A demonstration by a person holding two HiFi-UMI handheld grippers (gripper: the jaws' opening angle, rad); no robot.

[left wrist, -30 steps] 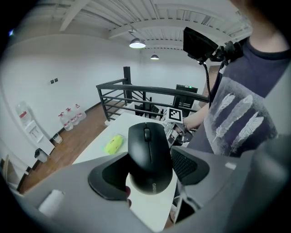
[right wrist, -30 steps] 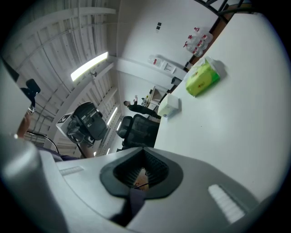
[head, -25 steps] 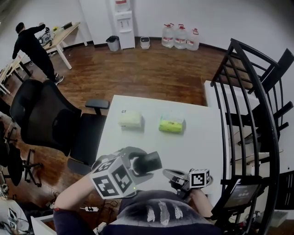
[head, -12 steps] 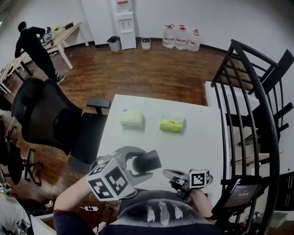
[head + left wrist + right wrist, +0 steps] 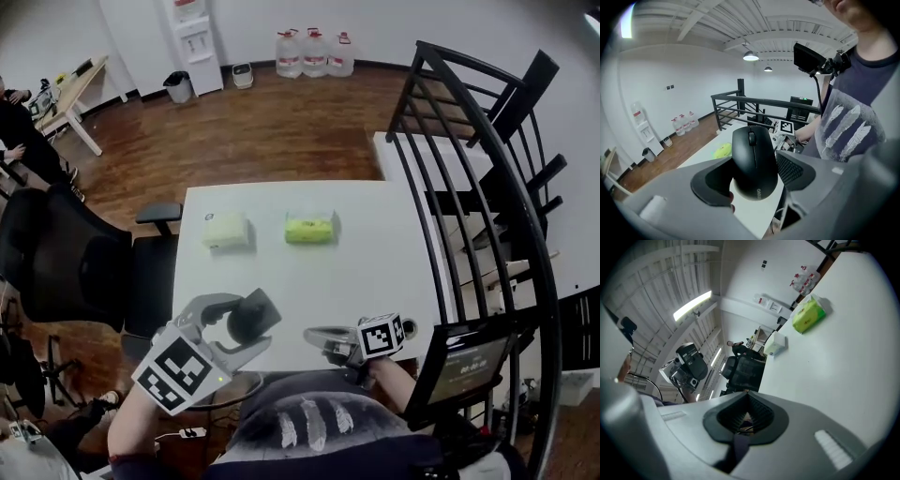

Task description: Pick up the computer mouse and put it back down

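Item one, the black computer mouse (image 5: 753, 161): it is being held off the white table (image 5: 375, 262), over the table's near left corner, clamped by its sides between the jaws of the left gripper (image 5: 249, 324). In the left gripper view its scroll wheel is facing the camera and its tail end is pointing down toward the tabletop. The jaws are standing wide, with both ribbed pads pressing against the mouse body. Item two, the right gripper (image 5: 315, 335): it is hovering low over the near edge of the table, just right of the mouse, with its marker cube (image 5: 382, 335) showing toward the head camera. Its jaws are lying closed together, tip to tip, with nothing caught between them. Item three, a pale yellow tissue pack (image 5: 226, 230), is lying flat on the far half of the table. Item four, a green tissue pack (image 5: 310, 227), is lying just to the right of it, the two apart and not touching. Item five, a black office chair (image 5: 56, 262), is standing against the table's left side. Item six, a black metal railing (image 5: 469, 141), is curving past the table's right side. Item seven, three large water bottles (image 5: 309, 52), are standing together on the wooden floor by the far wall, near a white water dispenser (image 5: 192, 42).
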